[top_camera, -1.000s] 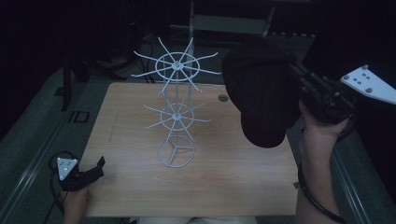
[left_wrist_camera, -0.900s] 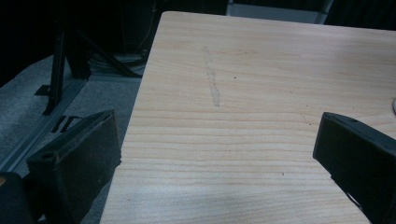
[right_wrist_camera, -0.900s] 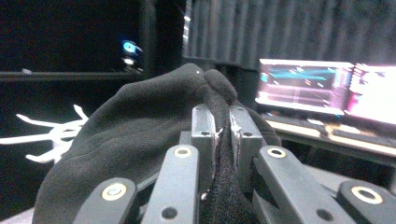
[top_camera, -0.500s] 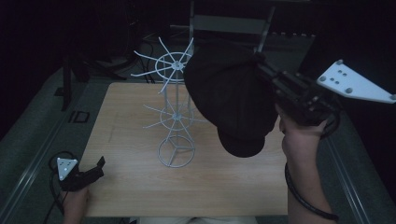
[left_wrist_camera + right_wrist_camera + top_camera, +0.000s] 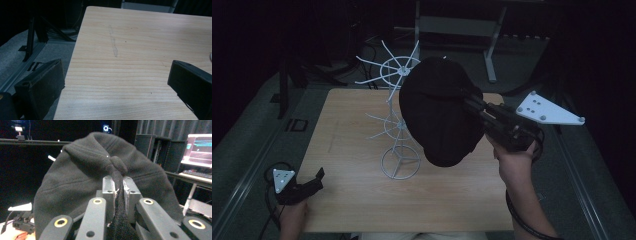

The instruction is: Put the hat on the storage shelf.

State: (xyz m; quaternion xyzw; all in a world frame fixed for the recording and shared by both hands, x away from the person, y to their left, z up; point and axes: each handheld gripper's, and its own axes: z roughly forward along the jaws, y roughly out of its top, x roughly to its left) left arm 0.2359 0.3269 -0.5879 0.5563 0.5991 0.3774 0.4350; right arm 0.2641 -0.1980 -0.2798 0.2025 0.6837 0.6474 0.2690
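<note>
Hat point(image 5: 437, 117) pinched in right gripper point(image 5: 117, 187) over rack point(image 5: 398, 125); best lowered centred onto top spokes. Left gripper point(image 5: 314, 180) fingers wide, desk's near-left corner.

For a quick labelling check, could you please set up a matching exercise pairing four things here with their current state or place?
Things:
1. black hat
2. white wire rack
3. left gripper
4. right gripper

States:
A. open, low at the table's near left edge
B. standing upright on the wooden table
C. held in the air
D. clamped on fabric

Pairs: 1-C, 2-B, 3-A, 4-D
</note>
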